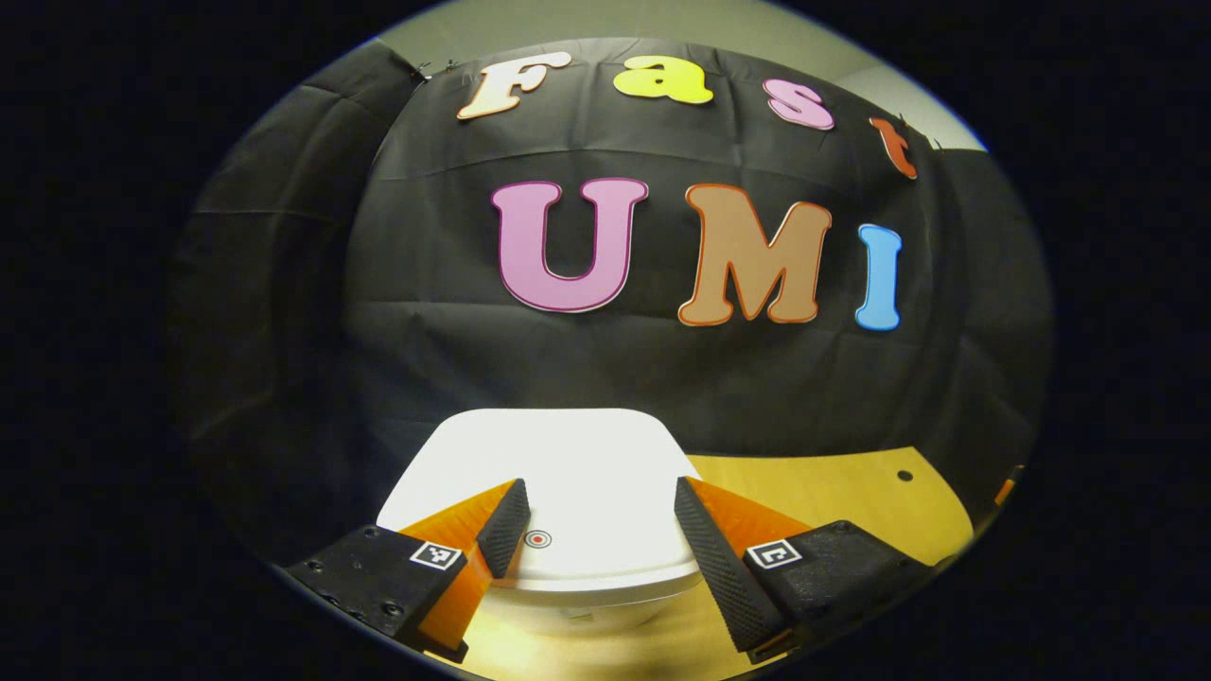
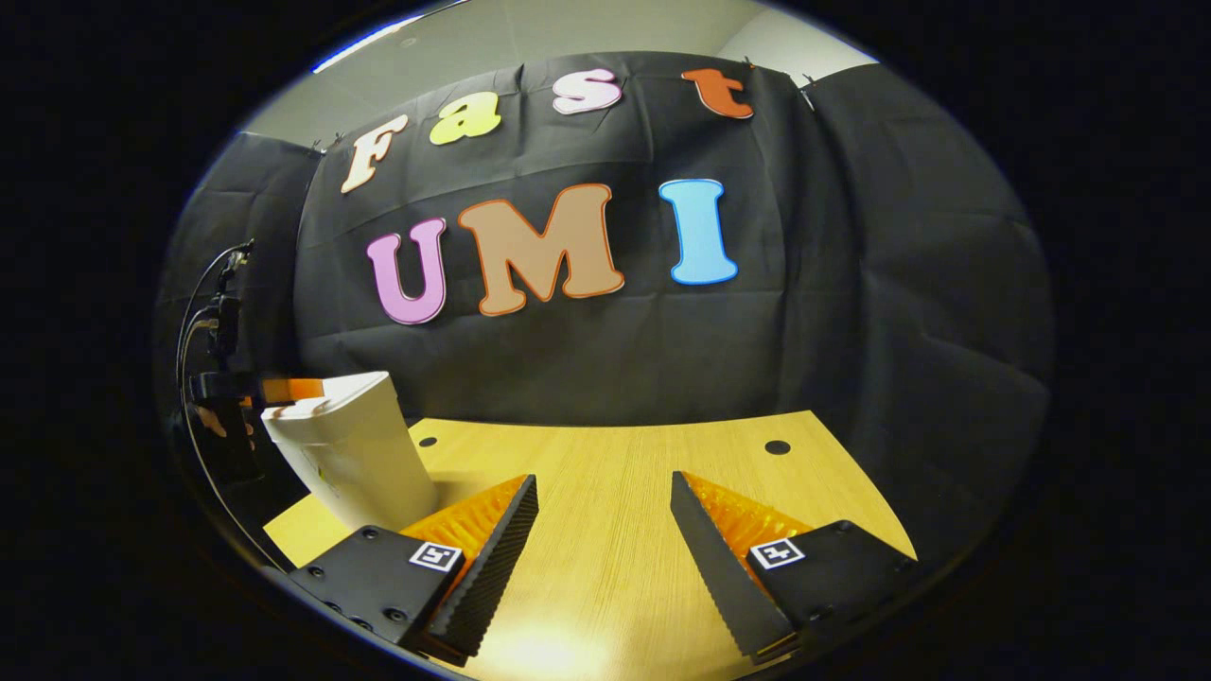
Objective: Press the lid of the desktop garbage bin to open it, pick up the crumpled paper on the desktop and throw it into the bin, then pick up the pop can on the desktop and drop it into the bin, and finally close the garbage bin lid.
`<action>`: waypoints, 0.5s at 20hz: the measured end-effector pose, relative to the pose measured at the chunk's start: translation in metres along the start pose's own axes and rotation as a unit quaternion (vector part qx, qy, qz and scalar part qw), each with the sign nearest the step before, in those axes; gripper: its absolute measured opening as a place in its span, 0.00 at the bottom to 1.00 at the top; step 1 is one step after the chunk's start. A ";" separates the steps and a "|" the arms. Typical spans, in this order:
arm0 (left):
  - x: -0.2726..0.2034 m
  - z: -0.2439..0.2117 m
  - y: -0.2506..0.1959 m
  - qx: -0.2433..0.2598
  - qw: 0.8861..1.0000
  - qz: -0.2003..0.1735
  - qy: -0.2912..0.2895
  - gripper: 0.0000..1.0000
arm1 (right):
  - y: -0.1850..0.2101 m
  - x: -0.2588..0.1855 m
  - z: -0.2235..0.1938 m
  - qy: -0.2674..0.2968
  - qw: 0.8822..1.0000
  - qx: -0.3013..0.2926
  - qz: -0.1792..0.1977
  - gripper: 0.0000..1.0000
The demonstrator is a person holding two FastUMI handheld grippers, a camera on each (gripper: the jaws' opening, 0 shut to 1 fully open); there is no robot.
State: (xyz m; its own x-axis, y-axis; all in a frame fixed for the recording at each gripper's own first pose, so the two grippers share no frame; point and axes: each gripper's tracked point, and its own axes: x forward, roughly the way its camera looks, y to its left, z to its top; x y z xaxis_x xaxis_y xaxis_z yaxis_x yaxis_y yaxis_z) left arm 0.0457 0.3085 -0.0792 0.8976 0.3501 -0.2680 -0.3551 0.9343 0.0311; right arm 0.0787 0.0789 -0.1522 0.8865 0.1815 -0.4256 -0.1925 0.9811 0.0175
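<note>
The white desktop bin stands right under my left gripper, its lid flat and shut, a small round red mark near the lid's front edge. The left gripper is open, its fingers spread over the lid's front part with nothing between them. In the right gripper view the same bin stands at the left of the wooden table, and the left gripper hovers over its top, held by a hand. My right gripper is open above bare tabletop, holding nothing.
The wooden table has small round dark holes near its back edge. The black cloth wall rises close behind the bin and the table. A cable hangs at the left of the right gripper view.
</note>
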 end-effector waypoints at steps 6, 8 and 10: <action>-0.048 0.065 -0.081 0.024 0.992 -0.048 -0.115 0.93 | -0.019 -0.030 0.042 -0.062 0.998 0.001 0.006 0.94; -0.073 0.073 -0.113 0.033 0.987 -0.068 -0.142 0.93 | -0.026 -0.042 0.049 -0.071 0.997 0.005 0.015 0.94; -0.095 0.070 -0.142 0.027 0.985 -0.079 -0.152 0.92 | -0.036 -0.056 0.058 -0.086 0.996 0.010 0.024 0.94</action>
State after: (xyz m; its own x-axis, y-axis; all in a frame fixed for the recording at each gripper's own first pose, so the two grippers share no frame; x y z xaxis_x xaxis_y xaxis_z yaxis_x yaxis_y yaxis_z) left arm 0.0294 0.1469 0.0093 0.9802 0.1959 0.0273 -0.1973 0.9782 0.0650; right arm 0.0602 0.0372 -0.0770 0.9358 0.2360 -0.2617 -0.2302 0.9717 0.0531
